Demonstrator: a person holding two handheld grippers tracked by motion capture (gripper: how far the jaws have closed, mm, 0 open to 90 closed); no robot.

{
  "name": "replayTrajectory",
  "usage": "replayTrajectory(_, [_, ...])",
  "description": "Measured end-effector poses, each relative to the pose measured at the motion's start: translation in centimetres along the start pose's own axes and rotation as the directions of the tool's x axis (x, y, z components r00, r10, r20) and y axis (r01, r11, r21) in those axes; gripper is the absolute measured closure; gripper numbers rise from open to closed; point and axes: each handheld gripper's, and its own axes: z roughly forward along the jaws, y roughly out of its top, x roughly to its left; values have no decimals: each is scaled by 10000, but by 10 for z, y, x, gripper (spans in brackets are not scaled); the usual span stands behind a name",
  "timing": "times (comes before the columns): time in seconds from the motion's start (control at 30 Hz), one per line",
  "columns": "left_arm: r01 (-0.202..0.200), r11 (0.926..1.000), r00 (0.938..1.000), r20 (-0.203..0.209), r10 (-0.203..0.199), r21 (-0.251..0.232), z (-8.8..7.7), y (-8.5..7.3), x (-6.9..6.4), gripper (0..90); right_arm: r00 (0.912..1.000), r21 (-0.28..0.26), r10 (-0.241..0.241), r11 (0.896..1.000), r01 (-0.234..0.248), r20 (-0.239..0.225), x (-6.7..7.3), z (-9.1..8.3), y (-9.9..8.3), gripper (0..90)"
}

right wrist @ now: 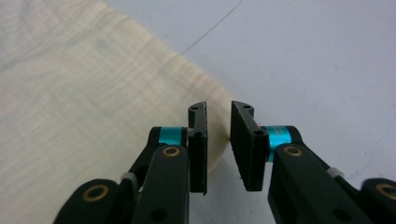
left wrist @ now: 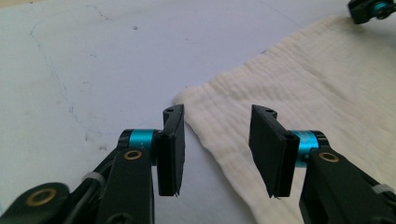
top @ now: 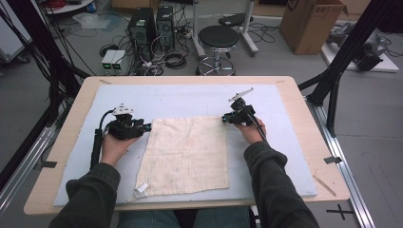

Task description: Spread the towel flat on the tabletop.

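A cream square cloth point(top: 185, 154) lies flat on the pale blue mat point(top: 190, 97). My left gripper point(top: 148, 127) rests at the cloth's far left corner, lying low and pointing right. In the left gripper view its jaws point(left wrist: 217, 135) stand open, straddling the edge of the cloth point(left wrist: 327, 93) near that corner, with no pad pressing on it. My right gripper point(top: 224, 118) is at the far right corner, pointing left. In the right gripper view its jaws point(right wrist: 218, 135) stand a narrow gap apart over the rounded corner of the cloth point(right wrist: 70, 116), with nothing pinched.
The mat covers a wooden table point(top: 66, 137). A small white label point(top: 141, 188) sticks out at the cloth's near left corner. Beyond the table stand a black stool point(top: 217, 38), computer towers point(top: 151, 26) and a cardboard box point(top: 311, 21) on the floor.
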Motion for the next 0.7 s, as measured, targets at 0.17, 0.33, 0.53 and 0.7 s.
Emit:
replayTrajectory(0.17, [177,9981,9998,-24,-176,590,25,6,8,585,9986,-272,417,9987,-426,-312,-5,1,-2,656])
replayTrajectory(0.33, [458,9934,9988,-191,-440,1050,42,7,13,549,9982,-131,508,9986,-512,-322,-7,8,-4,612])
replayTrajectory(0.53, [845,9924,9948,-642,-789,898,48,4,19,554,9958,-150,881,9960,-885,-268,-12,12,-6,665])
replayTrajectory(0.7, [374,9947,9992,-147,-361,961,52,4,10,660,9983,-65,561,9984,-562,-158,-9,12,-4,739])
